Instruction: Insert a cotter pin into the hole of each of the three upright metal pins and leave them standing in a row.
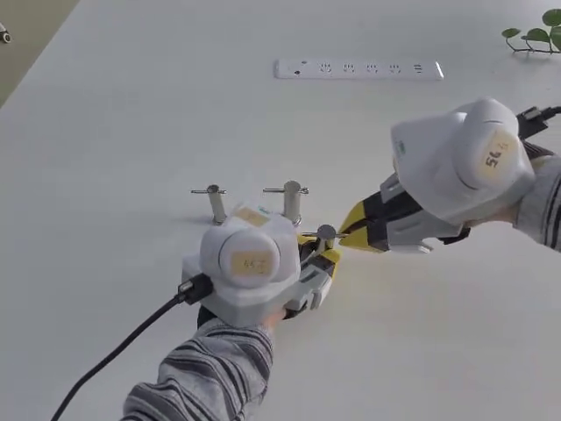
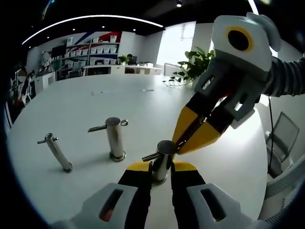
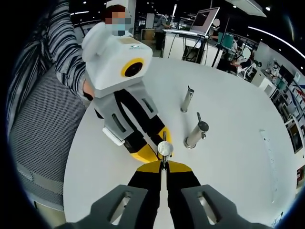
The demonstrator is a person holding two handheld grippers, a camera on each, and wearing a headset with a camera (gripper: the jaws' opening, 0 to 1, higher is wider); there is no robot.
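Two upright metal pins (image 1: 216,203) (image 1: 292,202) stand side by side on the white table, each with a cotter pin through its top. Just in front of them is a third metal pin (image 1: 326,235), and my left gripper (image 1: 320,254) is shut on its shaft (image 2: 162,162). A cotter pin (image 2: 149,156) pokes out of this pin's left side. From the right, my right gripper (image 1: 344,237) meets the pin head (image 3: 165,149), its yellow tips (image 3: 164,167) shut on the thin cotter pin end (image 3: 164,163).
A white power strip (image 1: 359,69) lies at the back of the table (image 1: 131,132). Leaves of a plant (image 1: 535,37) show at the far right corner. The left gripper's black cable (image 1: 114,351) trails toward the near left edge.
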